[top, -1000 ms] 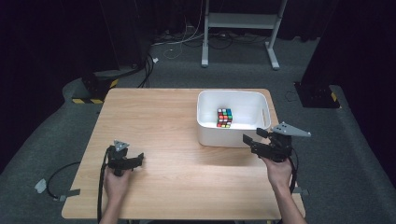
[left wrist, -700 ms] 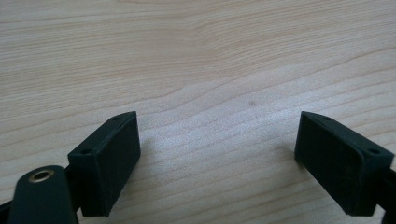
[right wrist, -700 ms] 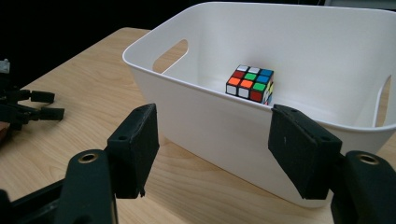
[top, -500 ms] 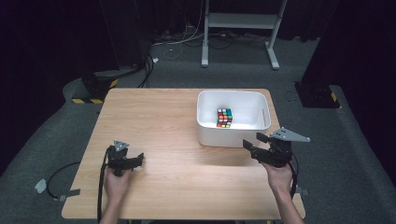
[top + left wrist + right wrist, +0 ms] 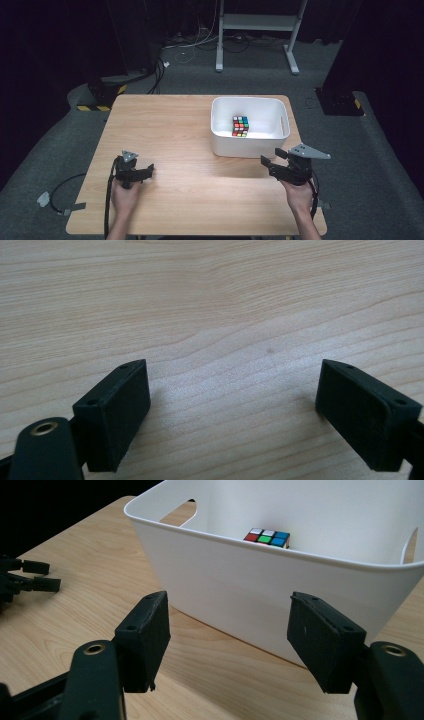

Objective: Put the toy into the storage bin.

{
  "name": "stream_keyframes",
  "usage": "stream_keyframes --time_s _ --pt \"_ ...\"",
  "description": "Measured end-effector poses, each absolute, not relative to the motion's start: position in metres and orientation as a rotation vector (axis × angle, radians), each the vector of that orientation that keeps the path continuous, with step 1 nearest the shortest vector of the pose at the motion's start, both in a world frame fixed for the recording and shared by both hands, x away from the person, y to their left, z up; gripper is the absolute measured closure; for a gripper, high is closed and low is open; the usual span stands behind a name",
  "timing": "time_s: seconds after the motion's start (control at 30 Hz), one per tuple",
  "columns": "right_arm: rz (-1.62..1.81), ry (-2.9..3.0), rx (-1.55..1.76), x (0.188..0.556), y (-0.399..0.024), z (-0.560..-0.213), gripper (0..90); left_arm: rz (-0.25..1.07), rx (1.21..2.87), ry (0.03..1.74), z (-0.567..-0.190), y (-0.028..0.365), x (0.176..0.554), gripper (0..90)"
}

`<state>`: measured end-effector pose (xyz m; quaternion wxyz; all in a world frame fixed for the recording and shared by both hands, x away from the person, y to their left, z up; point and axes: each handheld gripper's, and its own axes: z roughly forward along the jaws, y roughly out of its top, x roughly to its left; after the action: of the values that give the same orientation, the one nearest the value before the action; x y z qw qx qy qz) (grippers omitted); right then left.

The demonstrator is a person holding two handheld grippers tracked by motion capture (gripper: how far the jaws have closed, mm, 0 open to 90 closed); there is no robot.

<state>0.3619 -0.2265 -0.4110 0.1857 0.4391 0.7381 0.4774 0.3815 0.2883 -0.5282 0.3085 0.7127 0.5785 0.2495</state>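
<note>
While the person's left hand rests low on the near left part of the table, the left gripper in it lies close to the wood and points to the right in the high view. Its jaws stand spread wide with bare wood grain between them, as the left gripper view shows, and they pinch nothing. A black cable trails from it back past the table's near edge. Farther right, toward the far right part of the table, sits a white bin, upright, with a cut-out handle in each end wall. Inside it the cube stands on the bin's floor, near the middle, apart from the walls as far as the high view tells. Just in front of the bin's near right corner, the right gripper is held in the right hand and faces the bin's near wall. Its jaws are apart with nothing between them; the right gripper view shows the white wall beyond the gap, near but not touched, and the cube's top row of colours above the rim.
</note>
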Motion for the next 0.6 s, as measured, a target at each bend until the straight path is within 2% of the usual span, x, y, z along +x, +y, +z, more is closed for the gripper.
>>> stream_keyframes --time_s 0.6 --pt "1.333 2.085 1.268 0.357 -0.225 -0.434 33.5 0.662 1.881 1.53 -0.528 0.288 0.381 14.5"
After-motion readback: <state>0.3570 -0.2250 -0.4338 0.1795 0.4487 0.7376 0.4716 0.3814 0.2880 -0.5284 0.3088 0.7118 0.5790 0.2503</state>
